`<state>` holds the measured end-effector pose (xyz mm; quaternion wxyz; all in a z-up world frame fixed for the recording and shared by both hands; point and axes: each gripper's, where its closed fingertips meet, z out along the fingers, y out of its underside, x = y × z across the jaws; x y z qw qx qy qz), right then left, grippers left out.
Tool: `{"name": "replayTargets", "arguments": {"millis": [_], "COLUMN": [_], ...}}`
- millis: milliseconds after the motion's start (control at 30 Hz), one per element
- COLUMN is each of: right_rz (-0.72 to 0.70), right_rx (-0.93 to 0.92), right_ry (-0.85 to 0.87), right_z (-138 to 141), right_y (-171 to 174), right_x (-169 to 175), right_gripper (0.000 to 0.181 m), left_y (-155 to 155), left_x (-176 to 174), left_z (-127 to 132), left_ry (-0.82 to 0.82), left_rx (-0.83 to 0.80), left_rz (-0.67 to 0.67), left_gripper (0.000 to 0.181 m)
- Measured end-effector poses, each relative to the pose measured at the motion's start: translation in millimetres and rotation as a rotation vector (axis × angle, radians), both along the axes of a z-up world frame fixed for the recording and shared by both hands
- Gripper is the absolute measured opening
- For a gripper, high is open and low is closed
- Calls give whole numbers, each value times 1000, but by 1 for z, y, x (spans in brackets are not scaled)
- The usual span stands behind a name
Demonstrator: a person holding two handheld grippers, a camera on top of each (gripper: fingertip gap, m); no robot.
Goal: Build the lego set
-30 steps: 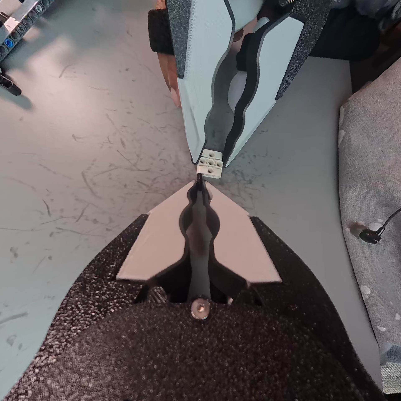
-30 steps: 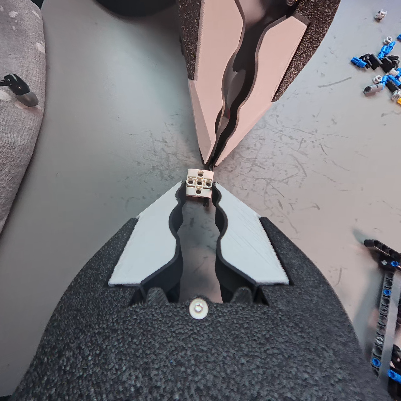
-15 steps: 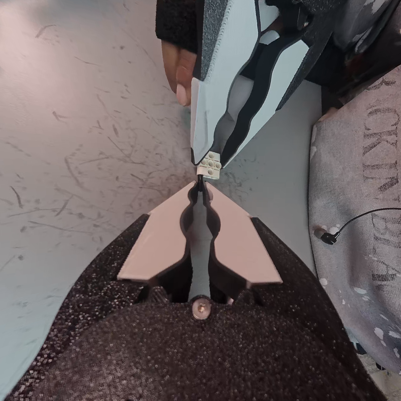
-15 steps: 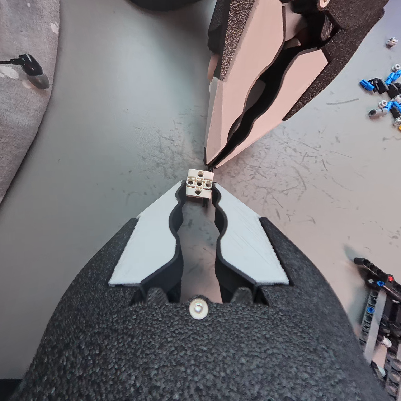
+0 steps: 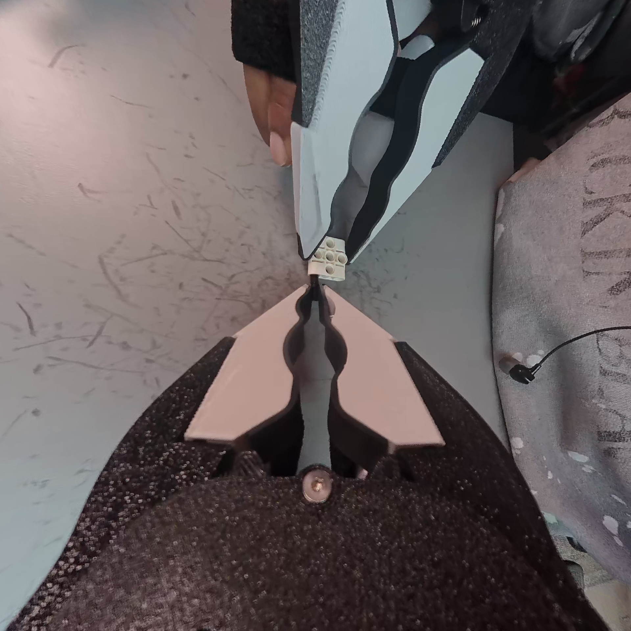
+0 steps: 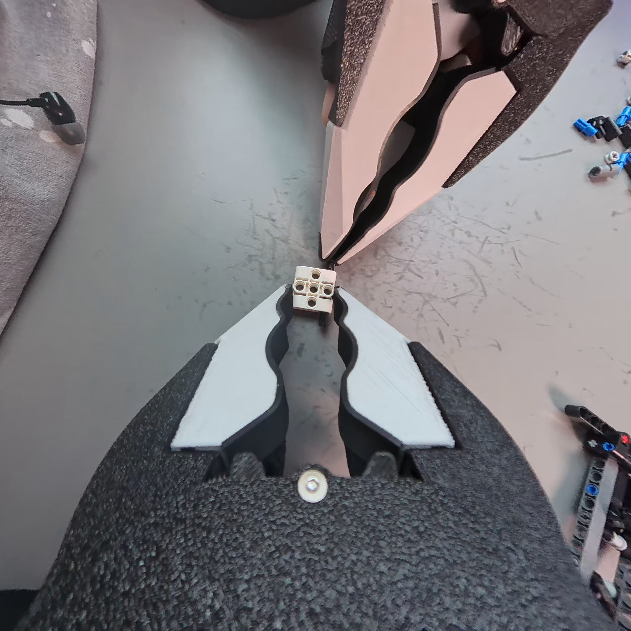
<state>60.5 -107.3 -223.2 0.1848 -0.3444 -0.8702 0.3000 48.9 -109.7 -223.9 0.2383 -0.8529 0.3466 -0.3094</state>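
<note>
Currently, a small cream-white Technic connector block (image 6: 313, 289), square-faced with five round pin holes set in a cross, is gripped between the tips of the right gripper (image 6: 314, 297), whose jaws are closed on its two side faces. Directly ahead of those jaws, tip to tip, the left gripper (image 5: 316, 290) is held with its jaws pinched nearly together on a thin black pin (image 5: 314, 282), of which only a short stub is seen past the tips. The pin's long axis is laid along the left jaws and is aimed at the near face of the block, which is met just beyond the left jaw tips, toward its left edge in the left wrist view. Whether the pin is already seated in a hole or only touching the face cannot be told.

The coming move is judged to turn on this alignment: the pin must be kept square to the block's face and pushed straight along its own axis, with the block braced by the right jaws. A tilt would likely make the pin bind or slip from the narrow grip.

The block is of hard, glossy moulded plastic with rounded corners. The jaw plates are smooth and pale, with wavy black inner edges, and are set in coarse, grainy black housings. Beneath both, a grey counter (image 5: 136, 239) is seen, matte and heavily scratched.
</note>
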Motion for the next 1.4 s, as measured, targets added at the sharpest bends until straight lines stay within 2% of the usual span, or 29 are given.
{"name": "replayTargets", "arguments": {"millis": [267, 400, 633, 733, 967, 1400], "right_rz": [44, 16, 0, -10, -18, -24], "right_rx": [-5, -3, -22, -14, -21, -46], "right_ry": [-12, -8, -12, -4, -5, -11], "right_z": [0, 0, -1, 0, -1, -2], "right_y": [-4, -2, -2, -2, -2, -3], "right_x": [3, 1, 0, 1, 1, 1], "right_gripper": [22, 22, 23, 23, 23, 22], "left_y": [0, 3, 1, -2, -2, 0], "left_x": [6, 4, 3, -5, -4, -2], "left_z": [-1, 0, 0, 1, -2, -2], "left_ry": [12, -1, 45, 53, 75, 60], "left_rx": [19, 18, 154, 153, 181, 178], "left_rz": [-37, -17, -51, -50, -40, -41], "left_gripper": [2, 2, 3, 14, 0, 0]}}
